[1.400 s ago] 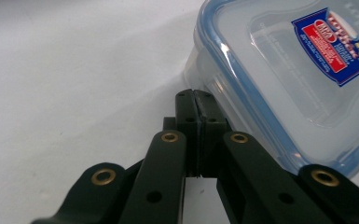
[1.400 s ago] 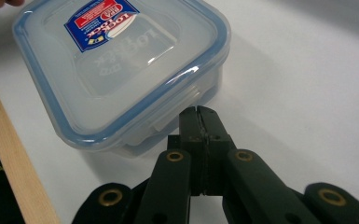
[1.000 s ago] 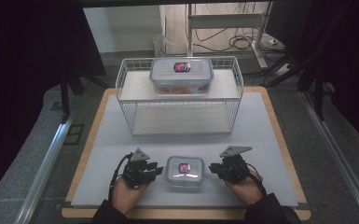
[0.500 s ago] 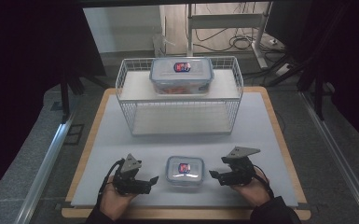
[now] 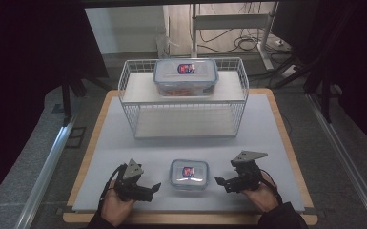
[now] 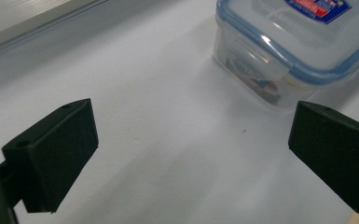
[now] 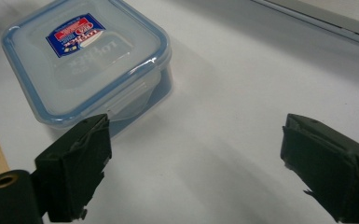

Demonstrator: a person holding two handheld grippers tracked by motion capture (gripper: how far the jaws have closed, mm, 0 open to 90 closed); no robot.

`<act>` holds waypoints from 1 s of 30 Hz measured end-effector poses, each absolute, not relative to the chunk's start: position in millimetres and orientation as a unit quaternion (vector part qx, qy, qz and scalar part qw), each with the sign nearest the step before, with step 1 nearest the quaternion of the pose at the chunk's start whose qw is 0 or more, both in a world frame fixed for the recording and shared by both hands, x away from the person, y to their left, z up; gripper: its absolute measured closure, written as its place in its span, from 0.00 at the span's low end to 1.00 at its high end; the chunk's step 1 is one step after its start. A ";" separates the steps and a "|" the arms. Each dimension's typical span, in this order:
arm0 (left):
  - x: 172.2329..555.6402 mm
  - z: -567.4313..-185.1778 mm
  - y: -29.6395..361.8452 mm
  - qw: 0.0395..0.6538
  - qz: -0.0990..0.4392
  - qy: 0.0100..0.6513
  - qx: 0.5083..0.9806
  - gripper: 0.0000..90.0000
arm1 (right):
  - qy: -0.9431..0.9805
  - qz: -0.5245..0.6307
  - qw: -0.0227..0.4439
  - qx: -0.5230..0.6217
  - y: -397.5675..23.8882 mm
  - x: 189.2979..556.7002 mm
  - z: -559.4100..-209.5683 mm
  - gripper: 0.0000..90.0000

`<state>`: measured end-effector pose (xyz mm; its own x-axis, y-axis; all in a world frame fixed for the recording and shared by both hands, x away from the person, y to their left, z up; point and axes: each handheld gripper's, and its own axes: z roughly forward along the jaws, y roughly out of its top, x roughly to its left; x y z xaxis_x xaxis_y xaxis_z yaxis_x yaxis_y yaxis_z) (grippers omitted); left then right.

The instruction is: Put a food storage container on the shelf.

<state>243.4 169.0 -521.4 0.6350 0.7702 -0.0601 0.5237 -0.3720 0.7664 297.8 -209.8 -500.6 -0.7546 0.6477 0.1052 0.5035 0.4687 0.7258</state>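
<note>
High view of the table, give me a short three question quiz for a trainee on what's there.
1. True or false: the small clear plastic box with the blue-rimmed lid lies between the left gripper and the right gripper.
2. Where does the larger clear lidded box sit? A) on the white mat B) on the white wire rack's top shelf C) on the floor
3. Fill in: both grippers' jaws, which have just been opening, are ____ and hold nothing.

Key: 1 true; 2 B; 3 open.

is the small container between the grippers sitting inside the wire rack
No, the small container sits on the white mat in front of the wire rack, and the larger container rests on the rack's top shelf.
</note>
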 end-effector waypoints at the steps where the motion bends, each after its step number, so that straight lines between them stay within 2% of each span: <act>1: 243.6 -521.3 169.0 0.398 0.155 0.397 0.812 0.01 | 0.852 0.390 0.090 0.337 -209.8 297.9 -500.3 0.08; 12: 247.1 -513.8 158.0 0.393 0.128 0.399 0.819 0.04 | 0.865 0.378 0.080 0.321 -201.0 296.5 -500.3 0.06; 15: 250.3 -510.4 158.9 0.408 0.112 0.401 0.813 0.05 | 0.868 0.371 0.080 0.319 -198.7 296.1 -498.7 0.03; 19: 256.5 -506.1 157.7 0.427 0.092 0.401 0.806 0.07 | 0.863 0.376 0.054 0.333 -197.8 297.7 -495.3 0.02; 24: 267.1 -503.8 149.6 0.442 0.065 0.387 0.807 0.08 | 0.859 0.385 0.033 0.337 -193.0 295.1 -490.3 0.10; 30: 281.4 -511.8 135.0 0.431 0.025 0.384 0.816 0.06 | 0.856 0.391 0.009 0.338 -181.2 296.4 -494.0 0.12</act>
<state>281.4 135.0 -511.8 0.7041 0.6478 -0.2907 0.6054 -0.3338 0.7225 296.4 -181.2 -494.0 -0.7710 0.5857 0.2500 0.5722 0.4649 0.6756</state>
